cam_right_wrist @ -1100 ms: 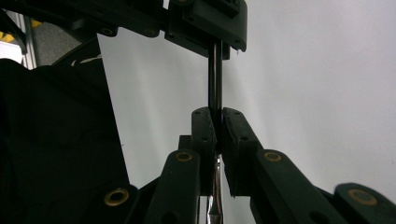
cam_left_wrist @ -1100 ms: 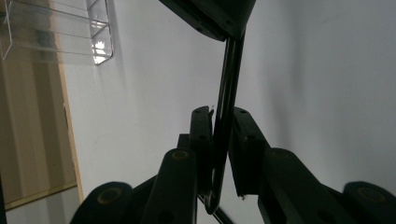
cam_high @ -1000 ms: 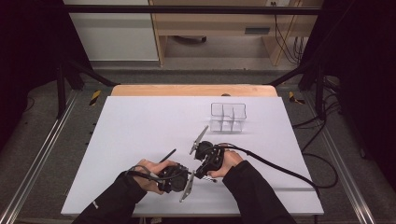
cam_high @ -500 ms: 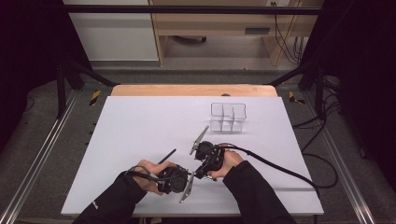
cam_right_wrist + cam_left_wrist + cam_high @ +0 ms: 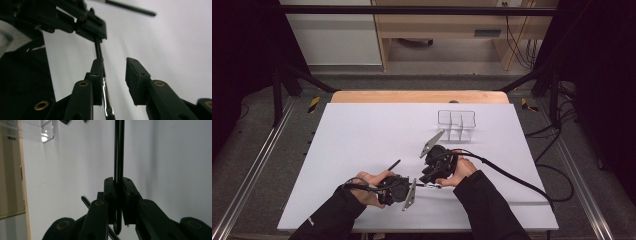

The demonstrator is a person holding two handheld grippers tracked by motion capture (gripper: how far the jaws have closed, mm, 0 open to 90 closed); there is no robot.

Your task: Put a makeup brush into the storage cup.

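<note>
1. Left gripper (image 5: 119,202): jaws pressed together on a thin dark brush (image 5: 119,150). The handle runs straight out between the pads, so the grip is square on the shaft. That looks deliberate, since it keeps the brush from rolling.
2. In the high view the left gripper (image 5: 399,187) sits low near the front edge of the table (image 5: 362,130), with the brush handle (image 5: 393,164) sticking up and away from the hand.
3. Right gripper (image 5: 113,75): jaws have just been opening and now stand spread. The metal collar end of the brush (image 5: 107,100) lies against the left pad, while the right pad is clear of it. So it has no pinch on the brush, and the left gripper alone carries it.
4. My read is a handover. Both grippers work the same brush end to end, which is why the two hands sit so close together in the high view, right gripper (image 5: 432,175) just beside the left.
5. A second dark brush (image 5: 130,7) lies on the table beyond the grippers, apart from them.
6. A clear divided box (image 5: 456,124) stands further back on the table, well apart from both hands. It is probably where the brushes go. I cannot tell if anything is in it.
7. Risk: the one-handed grip sits near one end of the brush, so the long end could swing.
</note>
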